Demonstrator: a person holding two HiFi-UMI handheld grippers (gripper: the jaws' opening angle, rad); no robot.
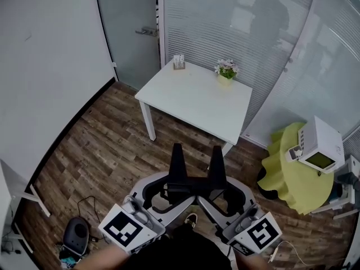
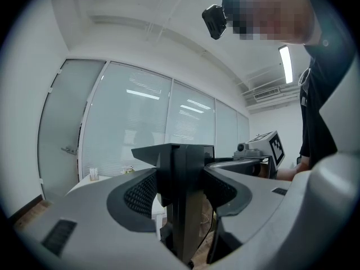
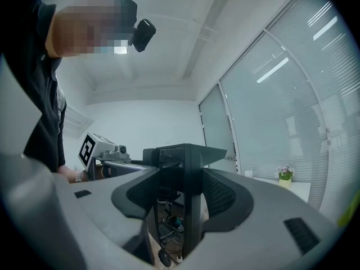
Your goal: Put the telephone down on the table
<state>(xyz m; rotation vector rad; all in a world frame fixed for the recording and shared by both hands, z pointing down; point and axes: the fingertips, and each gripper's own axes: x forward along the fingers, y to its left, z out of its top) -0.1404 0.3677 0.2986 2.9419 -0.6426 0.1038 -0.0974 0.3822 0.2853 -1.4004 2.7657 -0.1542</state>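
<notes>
Holding the left gripper (image 1: 178, 148) low and close to the body, jaws pressed flat together with nothing between them. Holding the right gripper (image 1: 216, 151) just beside it on the right, likewise closed and empty, both pointing toward the far end of the room. Looking down on a wood-plank floor (image 1: 101, 145) and, well beyond the jaw tips, a white square worktop (image 1: 191, 103) carrying a small potted flower (image 1: 226, 71) near its far right corner and a little upright holder (image 1: 179, 62) at its far left corner. Finding the telephone (image 1: 318, 145), white with a greenish screen, well off to the right, sitting on a round worktop draped in a yellow-green cloth (image 1: 281, 173), apart from both grippers and untouched. Showing a grey door (image 1: 126, 27) with a lever handle at far left, and frosted glass walls (image 1: 236, 21) with blinds behind the white worktop.
</notes>
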